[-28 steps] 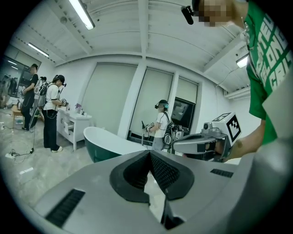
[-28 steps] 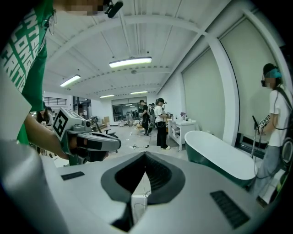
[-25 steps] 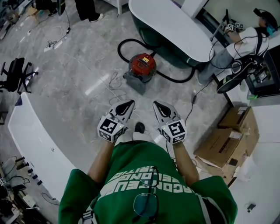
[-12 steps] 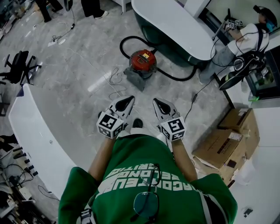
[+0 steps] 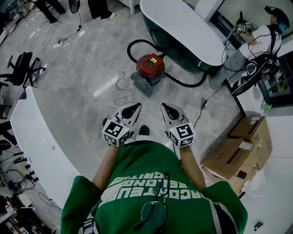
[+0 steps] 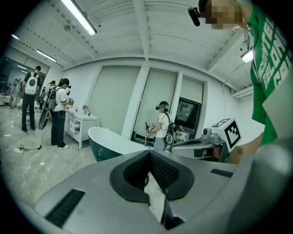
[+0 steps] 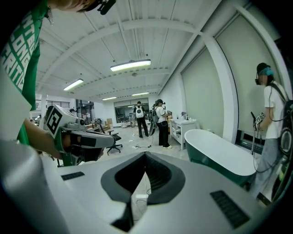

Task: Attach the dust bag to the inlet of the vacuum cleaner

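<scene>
- Head view: I have the left gripper (image 5: 133,108) and the right gripper (image 5: 165,108) side by side in front of the green shirt (image 5: 151,183), tips towards 12 o'clock. Neither has shifted against the body over the last second.
- The red vacuum cleaner (image 5: 150,66) stands on the marble floor (image 5: 82,91) at 12 o'clock from the grippers, well apart from them. It sits at almost the same spot in the frame as before.
- A grey bundle, apparently the dust bag (image 5: 143,84), lies against the vacuum's base on its 7 o'clock side. The black hose (image 5: 183,83) loops off towards 3 o'clock under the bathtub (image 5: 183,27).
- The camera has drifted a little: the office chair (image 5: 20,68) at 9 o'clock now sits higher in the frame. More of the standing people's legs (image 5: 98,9) shows at 11 o'clock.
- Cardboard boxes (image 5: 236,153) lie at 4 o'clock.
- Left gripper view: the fingers are clenched tip to tip with nothing between them. The right gripper's marker cube (image 6: 227,132) shows at 3 o'clock.
- Right gripper view: its fingers are likewise closed on nothing. The left gripper's marker cube (image 7: 56,119) is at 9 o'clock.
</scene>
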Available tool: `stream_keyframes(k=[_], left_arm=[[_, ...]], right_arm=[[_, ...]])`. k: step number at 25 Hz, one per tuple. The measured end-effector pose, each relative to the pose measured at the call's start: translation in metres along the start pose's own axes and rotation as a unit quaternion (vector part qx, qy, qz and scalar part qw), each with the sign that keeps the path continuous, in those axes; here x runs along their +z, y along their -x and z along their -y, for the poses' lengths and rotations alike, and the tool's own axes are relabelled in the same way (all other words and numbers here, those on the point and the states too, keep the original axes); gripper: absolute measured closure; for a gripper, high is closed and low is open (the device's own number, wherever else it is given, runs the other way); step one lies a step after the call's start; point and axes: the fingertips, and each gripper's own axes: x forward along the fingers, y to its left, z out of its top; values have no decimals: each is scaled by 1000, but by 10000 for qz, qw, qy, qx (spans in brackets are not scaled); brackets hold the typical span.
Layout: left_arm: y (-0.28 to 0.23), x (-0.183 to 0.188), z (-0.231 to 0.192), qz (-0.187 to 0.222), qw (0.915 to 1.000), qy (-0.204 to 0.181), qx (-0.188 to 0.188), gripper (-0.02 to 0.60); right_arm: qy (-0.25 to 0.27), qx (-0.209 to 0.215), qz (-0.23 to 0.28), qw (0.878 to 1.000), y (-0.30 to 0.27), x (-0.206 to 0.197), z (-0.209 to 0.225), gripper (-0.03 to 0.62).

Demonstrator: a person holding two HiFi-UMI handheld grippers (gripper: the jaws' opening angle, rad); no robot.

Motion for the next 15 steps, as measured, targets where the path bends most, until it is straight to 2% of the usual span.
stream_keyframes(k=[15], left_arm=[[0,1,-2,70,9999,25,132,577]], right_arm=[[1,77,29,10000,-8,-2,5,586]])
